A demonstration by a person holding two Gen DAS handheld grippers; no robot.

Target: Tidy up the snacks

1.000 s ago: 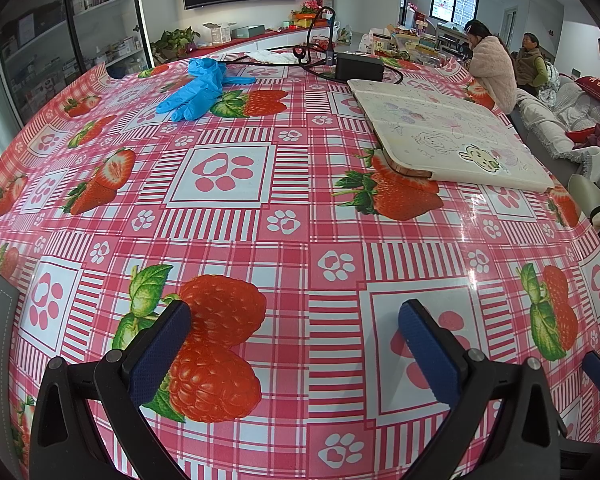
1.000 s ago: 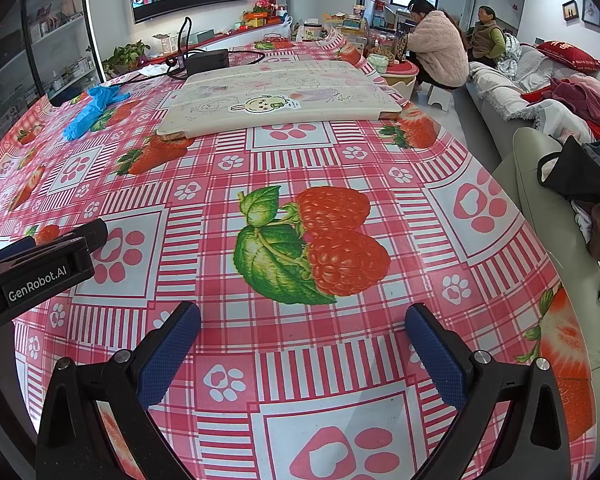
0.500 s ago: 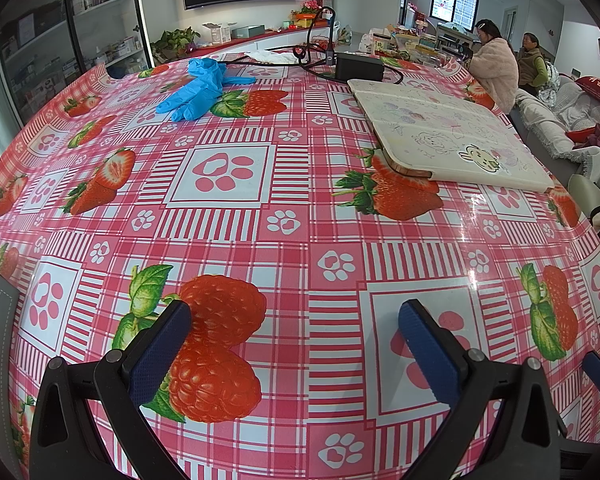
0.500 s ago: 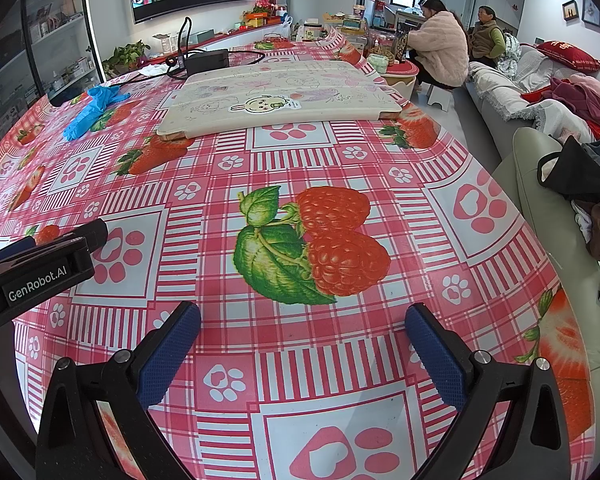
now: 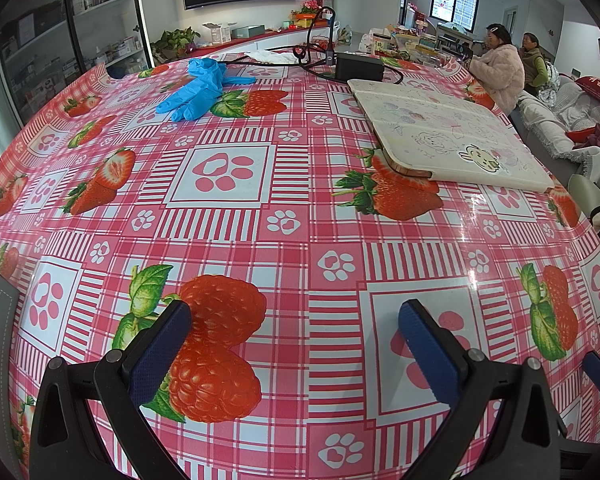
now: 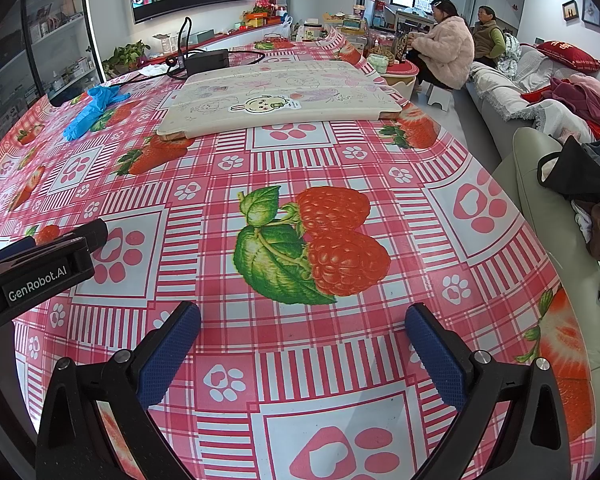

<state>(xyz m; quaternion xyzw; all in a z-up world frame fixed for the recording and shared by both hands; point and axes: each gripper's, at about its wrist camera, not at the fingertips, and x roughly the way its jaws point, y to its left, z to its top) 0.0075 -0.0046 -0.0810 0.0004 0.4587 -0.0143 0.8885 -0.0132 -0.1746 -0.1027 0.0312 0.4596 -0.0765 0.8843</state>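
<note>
While both tools hover low over it, the table (image 5: pixel 292 216), covered in a pink-and-white checked cloth printed with strawberries and paw marks, fills most of each view. Lying flat on its far right part is a cream folded mat (image 5: pixel 452 136) with cartoon drawings, one corner over a printed strawberry. Behind the mat sits a black box (image 5: pixel 360 66) with dark cables (image 5: pixel 312 40) looping up from it. Blue gloves (image 5: pixel 198 88) lie crumpled on the far left part of the cloth, well apart from the mat.

Near the lens, the left gripper (image 5: pixel 294 340) has its blue-padded jaws spread wide with nothing between them, only cloth below. The right gripper (image 6: pixel 302 342) is likewise spread wide and empty-handed, and the black body of the left tool shows at the left edge of its view.

No snacks can be made out on the cloth near either gripper; packets on the far counter are too small to tell.
</note>
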